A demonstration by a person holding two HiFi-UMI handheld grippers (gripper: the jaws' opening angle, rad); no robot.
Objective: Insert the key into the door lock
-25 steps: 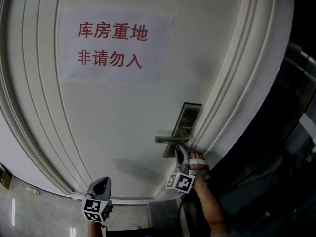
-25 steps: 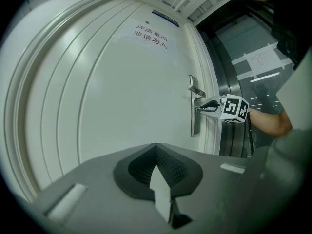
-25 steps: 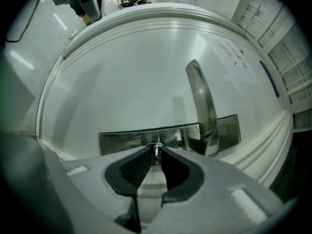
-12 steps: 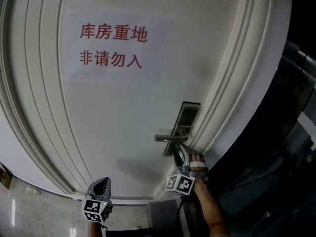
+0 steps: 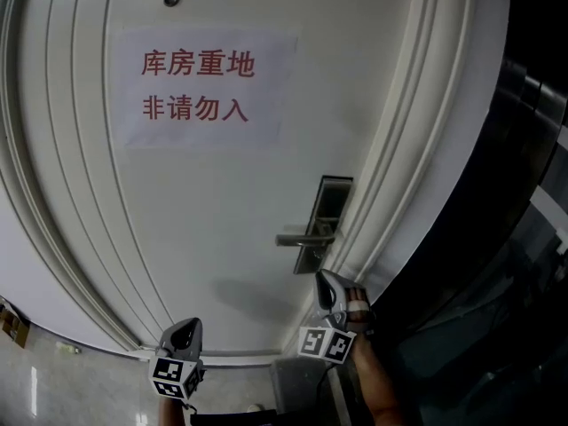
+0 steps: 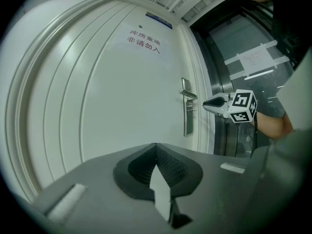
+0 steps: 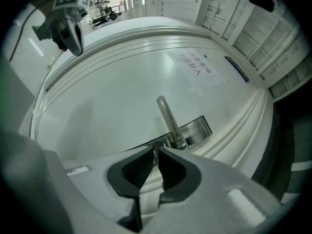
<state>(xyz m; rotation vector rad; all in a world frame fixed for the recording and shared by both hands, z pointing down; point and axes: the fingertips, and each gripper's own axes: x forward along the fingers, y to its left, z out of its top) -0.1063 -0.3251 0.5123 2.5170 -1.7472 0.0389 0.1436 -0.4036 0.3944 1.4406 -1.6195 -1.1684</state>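
Head view: shows white door (image 5: 222,211) w/ paper sign (image 5: 209,87) in red characters. Puts lock plate (image 5: 321,220) and lever handle (image 5: 302,236) at the door's right edge, hard against the frame mouldings. Places R gripper (image 5: 327,284) just below the plate, tips toward it, and L gripper (image 5: 184,335) well off to the left, lower down. Gives nothing readable on either pair of jaws; no telling the key apart at that size.

Right gripper view: looks straight along R gripper at the plate, w/ the lever rising above the tips. Catches the jaws closing, down to a narrow slit, pads not meeting. Shows a small metal bit (image 7: 155,153) through the slit, against the plate under the lever (key or part of the lock, can't tell which). Also takes in L gripper at top left, apart from the door.

Left gripper view: has L gripper's jaws together at the tips, w/ a pale sliver (image 6: 162,199) along the seam btw the pads; can't tell what. Alone shows R gripper side-on, just beside the plate, about level w/ the lever. Adds a glass panel (image 6: 229,48) w/ taped sheets (image 6: 253,60) right of the frame.
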